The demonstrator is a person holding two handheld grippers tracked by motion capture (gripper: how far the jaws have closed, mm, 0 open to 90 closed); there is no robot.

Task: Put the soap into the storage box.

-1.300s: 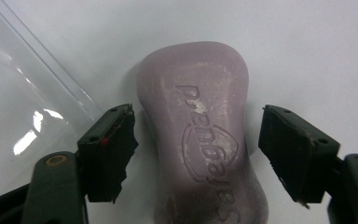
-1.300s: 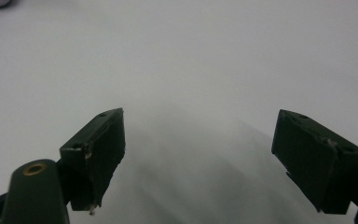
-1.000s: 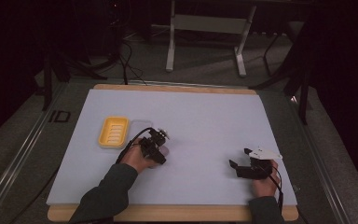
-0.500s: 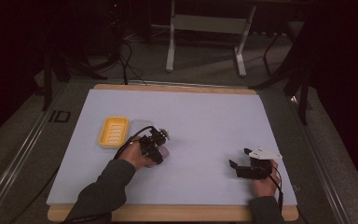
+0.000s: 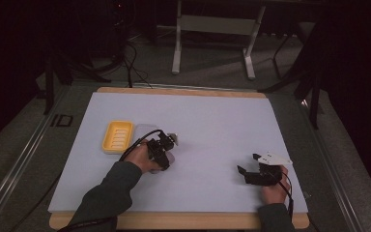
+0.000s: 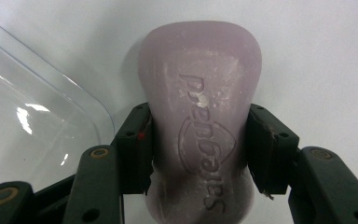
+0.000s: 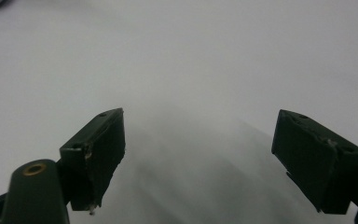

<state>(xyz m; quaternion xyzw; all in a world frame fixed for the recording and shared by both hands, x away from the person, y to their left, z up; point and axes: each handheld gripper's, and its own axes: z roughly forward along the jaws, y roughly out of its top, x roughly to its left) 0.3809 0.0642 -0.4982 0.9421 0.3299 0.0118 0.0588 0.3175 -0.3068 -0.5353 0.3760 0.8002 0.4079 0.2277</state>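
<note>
Soap bar [image 6: 199, 126], lilac with embossed lettering legible in the left gripper view, sits pinched by the left gripper [image 6: 199, 151], whose jaws have just been closing. Right gripper [image 7: 214, 154] rests spread on the worktop [image 5: 212, 121], where it was a second ago.

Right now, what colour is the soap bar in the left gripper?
Pale lilac soap bar, with an embossed logo; clearest in the left gripper view.
</note>
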